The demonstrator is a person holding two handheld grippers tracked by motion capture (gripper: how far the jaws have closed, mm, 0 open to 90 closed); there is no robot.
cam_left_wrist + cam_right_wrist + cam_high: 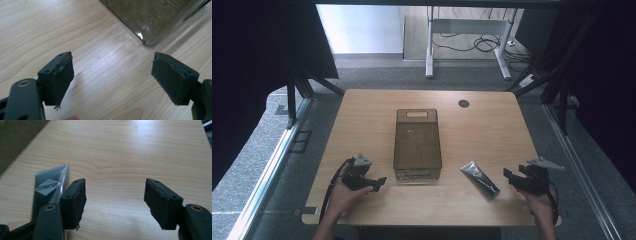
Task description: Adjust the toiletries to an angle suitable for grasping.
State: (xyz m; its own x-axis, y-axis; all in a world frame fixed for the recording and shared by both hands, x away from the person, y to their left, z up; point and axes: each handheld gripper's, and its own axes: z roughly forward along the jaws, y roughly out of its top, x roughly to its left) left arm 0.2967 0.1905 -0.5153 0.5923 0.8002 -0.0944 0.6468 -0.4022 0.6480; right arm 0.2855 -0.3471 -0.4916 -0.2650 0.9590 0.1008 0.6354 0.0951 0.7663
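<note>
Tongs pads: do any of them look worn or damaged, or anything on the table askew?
Yes. The left tongs pads look frayed and peeling at the edges, and so do the right tongs pads. The dark tube lies diagonally beside the straight-set bin.

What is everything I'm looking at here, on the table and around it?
Table: one, light wood, centre of the high view, with a small dark round hole near its far edge.
Bin: one, smoky brown see-through plastic, middle of the table, nothing visible inside.
Tube: one, dark grey with a white diamond label, lying flat right of the bin.
Desk frame: one, white metal, on the floor beyond the table, dark cables under it.
Left gripper: one, black, jaws open, over bare wood left of the bin, held in the left hand.
Right gripper: one, black, jaws open, just right of the tube, held in the right hand.
</note>
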